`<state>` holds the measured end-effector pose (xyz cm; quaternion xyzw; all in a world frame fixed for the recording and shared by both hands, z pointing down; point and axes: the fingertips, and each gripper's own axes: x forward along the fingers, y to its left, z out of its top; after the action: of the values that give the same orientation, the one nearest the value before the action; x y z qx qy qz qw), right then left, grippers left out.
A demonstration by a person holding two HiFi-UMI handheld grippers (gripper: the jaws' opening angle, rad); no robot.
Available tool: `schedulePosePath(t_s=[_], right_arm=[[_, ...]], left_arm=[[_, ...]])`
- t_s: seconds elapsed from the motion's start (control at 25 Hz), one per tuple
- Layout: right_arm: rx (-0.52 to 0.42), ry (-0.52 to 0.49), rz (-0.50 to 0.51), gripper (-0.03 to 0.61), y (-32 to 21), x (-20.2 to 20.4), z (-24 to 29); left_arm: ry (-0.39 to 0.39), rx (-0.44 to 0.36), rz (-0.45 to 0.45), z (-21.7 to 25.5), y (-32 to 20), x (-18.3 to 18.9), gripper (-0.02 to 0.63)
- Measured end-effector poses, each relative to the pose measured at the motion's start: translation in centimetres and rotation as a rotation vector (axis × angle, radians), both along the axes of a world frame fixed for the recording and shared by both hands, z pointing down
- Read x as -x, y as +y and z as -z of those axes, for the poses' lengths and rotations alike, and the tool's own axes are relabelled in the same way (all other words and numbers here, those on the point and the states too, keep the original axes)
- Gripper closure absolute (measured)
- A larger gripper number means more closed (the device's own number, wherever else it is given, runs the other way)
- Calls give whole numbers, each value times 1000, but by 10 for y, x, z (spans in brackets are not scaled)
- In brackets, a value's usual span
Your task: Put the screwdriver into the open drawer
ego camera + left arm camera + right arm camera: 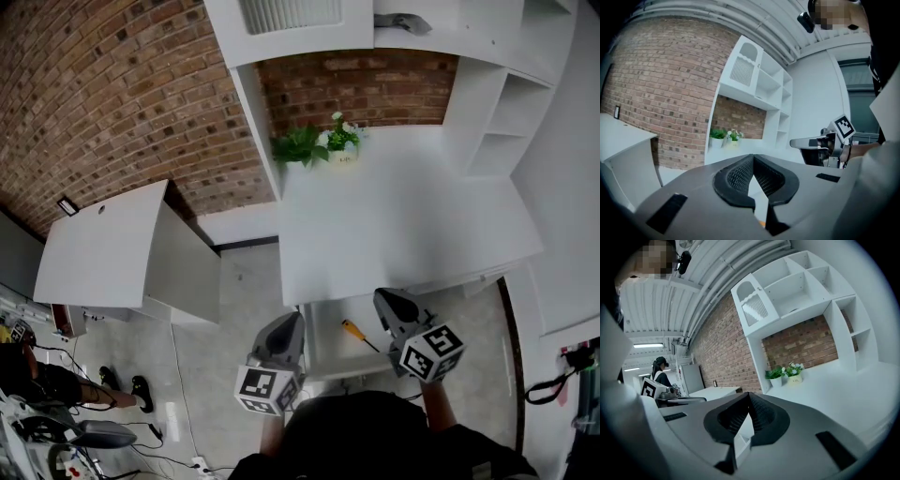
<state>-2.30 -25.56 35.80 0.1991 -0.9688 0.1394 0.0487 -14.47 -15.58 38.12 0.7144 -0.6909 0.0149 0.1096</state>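
The screwdriver (356, 332), yellow-handled with a dark shaft, lies inside the open white drawer (321, 364) under the front edge of the white desk (403, 220). In the head view my left gripper (296, 319) hangs over the drawer's left side and my right gripper (382, 296) over its right side, with the screwdriver between and below them. Both are shut and hold nothing. The left gripper view shows its jaws (753, 156) pointing roughly level at the shelf wall, with an orange speck (762, 224) in the gap below. The right gripper (749, 393) also points level along the desk.
Small potted plants (319, 142) stand at the back left of the desk. A white shelf unit (506, 112) rises at its right and above. A white cabinet (112, 248) stands to the left against the brick wall. Cables and gear (56, 422) lie on the floor at the lower left.
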Motion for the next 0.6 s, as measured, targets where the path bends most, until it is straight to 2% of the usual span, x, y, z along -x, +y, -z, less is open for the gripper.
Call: schedulePosePath(t_s=[0.28, 0.44, 0.6], right_arm=[[-59, -68, -55, 563, -5, -11, 28], [-95, -54, -73, 563, -7, -18, 34], [-92, -57, -97, 563, -8, -23, 35]], left_arm=[[-22, -82, 60, 28, 7, 15, 604], [-31, -98, 67, 34, 9, 13, 606], [-36, -96, 70, 36, 9, 13, 606]])
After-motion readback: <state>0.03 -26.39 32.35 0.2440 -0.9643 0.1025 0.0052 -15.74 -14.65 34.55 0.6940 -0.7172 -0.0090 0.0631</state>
